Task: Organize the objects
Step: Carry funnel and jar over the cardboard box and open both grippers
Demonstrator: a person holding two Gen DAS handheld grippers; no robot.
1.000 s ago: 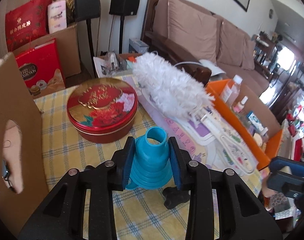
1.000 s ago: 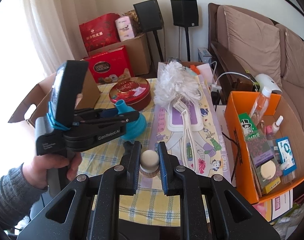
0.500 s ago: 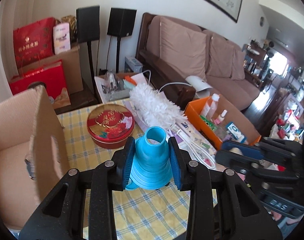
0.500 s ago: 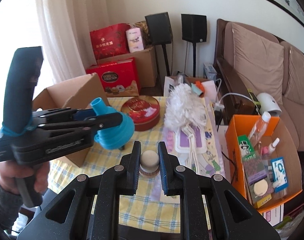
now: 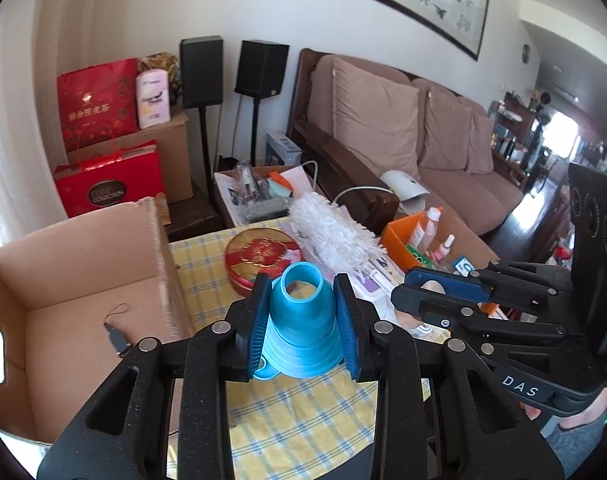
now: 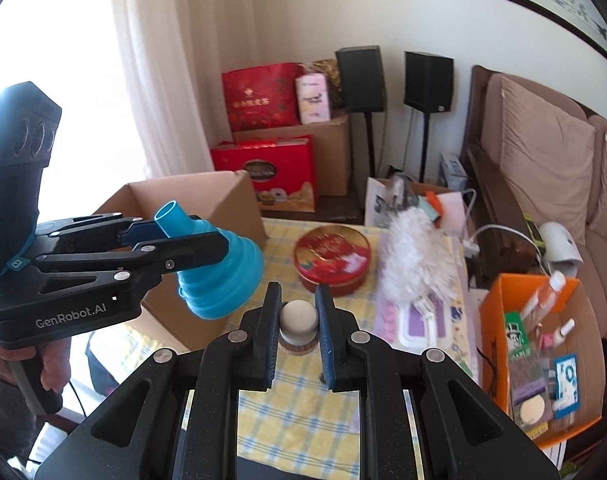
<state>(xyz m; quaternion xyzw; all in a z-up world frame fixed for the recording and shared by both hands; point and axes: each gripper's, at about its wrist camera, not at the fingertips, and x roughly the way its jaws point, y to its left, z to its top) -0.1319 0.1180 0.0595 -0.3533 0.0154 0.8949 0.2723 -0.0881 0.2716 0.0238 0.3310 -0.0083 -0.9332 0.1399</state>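
My left gripper (image 5: pixel 302 292) hangs above the table with a blue collapsible funnel (image 5: pixel 301 328) between its pads, spout pointing away; its jaws are closing on it. In the right wrist view the same left gripper (image 6: pixel 191 236) and the funnel (image 6: pixel 223 276) sit at the left, in front of an open cardboard box (image 6: pixel 191 196). My right gripper (image 6: pixel 298 300) is shut on a small cream round-topped stopper (image 6: pixel 298 318) with a ribbed wooden base. The right gripper (image 5: pixel 403 292) also shows at the right of the left wrist view.
A yellow checked tablecloth (image 5: pixel 295 420) covers the table. On it are a red round tin (image 5: pixel 259 256) and a white feather duster (image 5: pixel 331 232) on a printed mat. The cardboard box (image 5: pixel 83 292) holds a small dark item. An orange box (image 6: pixel 499 320) of bottles stands at the right.
Both grippers have risen with their loads. The left view now looks down into the cardboard box, and the right gripper has come into it at the right.
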